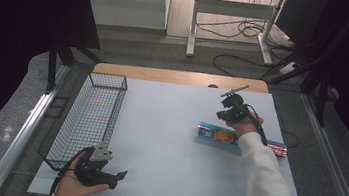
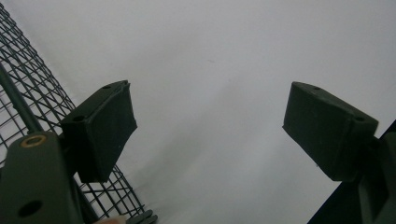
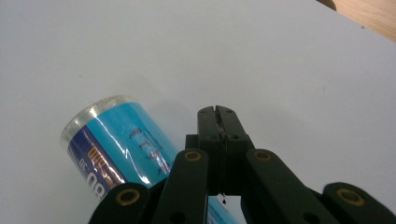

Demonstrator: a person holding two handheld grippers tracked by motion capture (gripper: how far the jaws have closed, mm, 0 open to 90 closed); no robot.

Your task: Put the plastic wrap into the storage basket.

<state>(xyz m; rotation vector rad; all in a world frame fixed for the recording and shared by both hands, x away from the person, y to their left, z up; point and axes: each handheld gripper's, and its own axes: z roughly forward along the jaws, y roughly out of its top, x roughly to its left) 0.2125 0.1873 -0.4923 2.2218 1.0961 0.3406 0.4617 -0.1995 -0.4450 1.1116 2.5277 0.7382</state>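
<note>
High view: my left claw (image 1: 103, 172) sits at the near-left corner of the tabletop (image 1: 169, 127), in my hand, just beside the near end of the black wire basket (image 1: 90, 118). Jaws spread, nothing between them. My right claw (image 1: 224, 115) is out at the far right, just beyond the blue cylindrical pack (image 1: 217, 134), which lies on its side on the white surface; my sleeve (image 1: 265, 184) crosses over its right part. A red-patterned end of the pack shows past the sleeve.

Left gripper view: left claw (image 2: 210, 126) wide open over bare white tabletop (image 2: 224, 56). Basket mesh (image 2: 28, 88) right against the left jaw.

Right gripper view: right claw (image 3: 218, 114) pressed together, nothing pinched. Blue pack (image 3: 119, 144) lies just left of the jaws with its clear cap end facing away; can't tell whether it touches them.
</note>
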